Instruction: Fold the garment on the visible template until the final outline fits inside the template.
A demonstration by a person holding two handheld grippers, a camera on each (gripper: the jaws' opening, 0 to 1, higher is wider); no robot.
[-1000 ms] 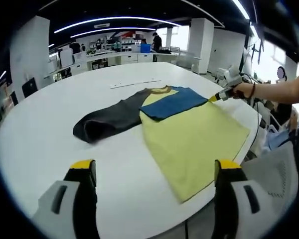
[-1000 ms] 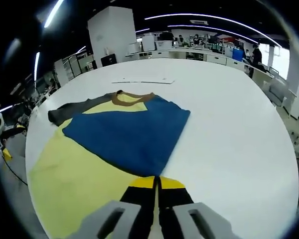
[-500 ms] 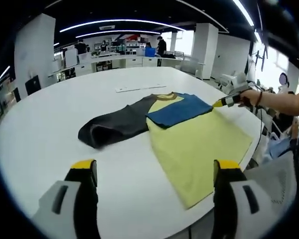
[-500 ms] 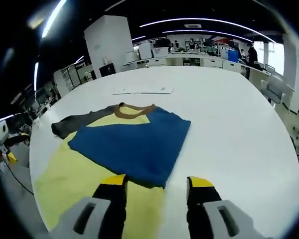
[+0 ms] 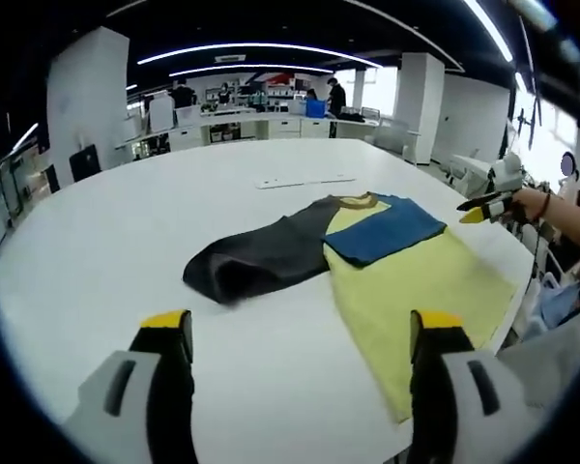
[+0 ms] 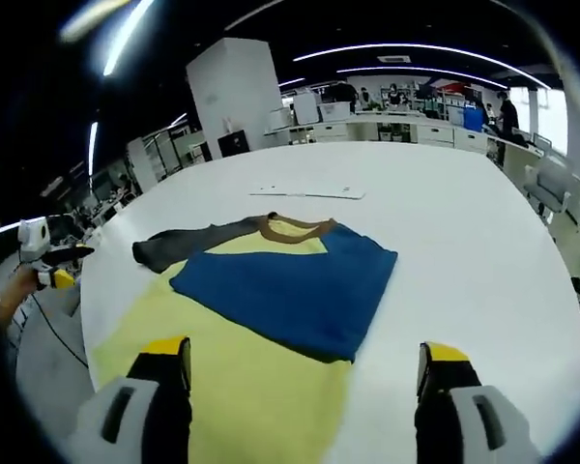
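On white table (image 5: 97,242), partly folded garment (image 5: 387,261) lies.

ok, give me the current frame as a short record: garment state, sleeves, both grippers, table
garment: yellow shirt lying flat on the white table
blue sleeve: blue sleeve folded in over the yellow body
dark sleeve: dark sleeve spread out on the table, not yet folded
collar: tan collar at the far end
left gripper: left gripper open, above the table, holding nothing
right gripper: right gripper open, holding nothing
other: white flat strip beyond the collar
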